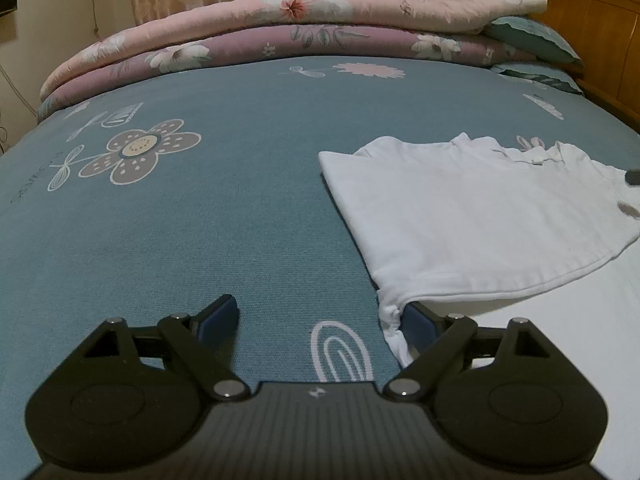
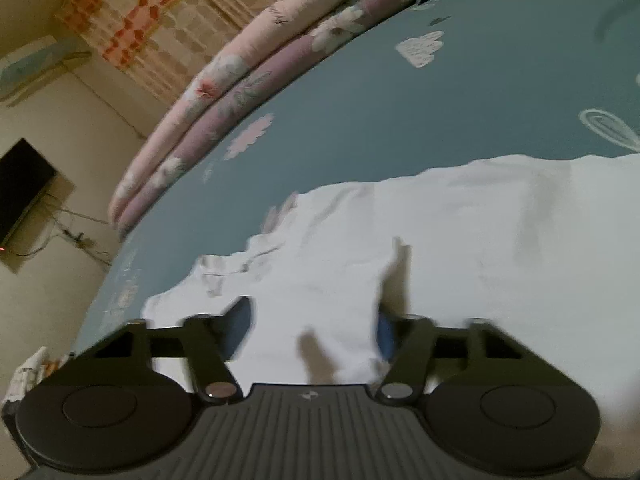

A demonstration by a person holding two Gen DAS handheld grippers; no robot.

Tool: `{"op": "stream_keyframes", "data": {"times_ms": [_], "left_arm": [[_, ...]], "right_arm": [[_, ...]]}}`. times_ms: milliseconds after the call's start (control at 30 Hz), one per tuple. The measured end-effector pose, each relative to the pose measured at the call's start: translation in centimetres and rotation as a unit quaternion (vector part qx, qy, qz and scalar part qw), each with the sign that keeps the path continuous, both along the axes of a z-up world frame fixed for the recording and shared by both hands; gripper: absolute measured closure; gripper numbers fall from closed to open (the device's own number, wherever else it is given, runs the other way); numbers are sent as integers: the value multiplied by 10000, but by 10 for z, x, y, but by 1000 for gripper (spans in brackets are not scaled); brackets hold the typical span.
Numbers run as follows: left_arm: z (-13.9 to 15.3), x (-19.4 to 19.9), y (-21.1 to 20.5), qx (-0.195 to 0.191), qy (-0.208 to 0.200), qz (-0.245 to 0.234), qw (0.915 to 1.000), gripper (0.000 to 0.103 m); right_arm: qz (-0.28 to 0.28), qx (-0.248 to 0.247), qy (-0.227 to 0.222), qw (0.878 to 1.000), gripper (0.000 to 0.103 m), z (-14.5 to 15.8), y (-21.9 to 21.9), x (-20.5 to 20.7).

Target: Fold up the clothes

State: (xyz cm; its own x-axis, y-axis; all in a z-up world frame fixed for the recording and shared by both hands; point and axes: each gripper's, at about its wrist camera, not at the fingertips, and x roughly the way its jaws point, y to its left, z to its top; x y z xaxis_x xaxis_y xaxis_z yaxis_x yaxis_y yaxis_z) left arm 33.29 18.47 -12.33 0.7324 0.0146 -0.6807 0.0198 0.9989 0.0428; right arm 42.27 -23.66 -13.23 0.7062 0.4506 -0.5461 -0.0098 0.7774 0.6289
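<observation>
My left gripper (image 1: 320, 320) gapes beside the white shirt (image 1: 460, 216); my right gripper (image 2: 312, 324) straddles its fabric, seemingly unclenched.

Bedsheet (image 1: 240, 220) lies open; quilts (image 1: 260, 28) block beyond.

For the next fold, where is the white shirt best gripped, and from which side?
Probably at the near bunched corner of the white shirt, coming low from the bed's near edge. That corner is puckered and slightly raised off the blue sheet, so jaws could pinch it; the flat middle offers no edge.
</observation>
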Motion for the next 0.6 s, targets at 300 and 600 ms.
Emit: {"op": "stream_keyframes", "data": {"times_ms": [300, 600], "left_arm": [[0, 1, 2, -24, 10, -18, 10000, 13], [2, 1, 3, -44, 49, -35, 10000, 13]], "right_arm": [[-90, -599, 29, 9982, 100, 23, 1, -15], [-373, -426, 100, 9983, 101, 27, -7, -46]]}}
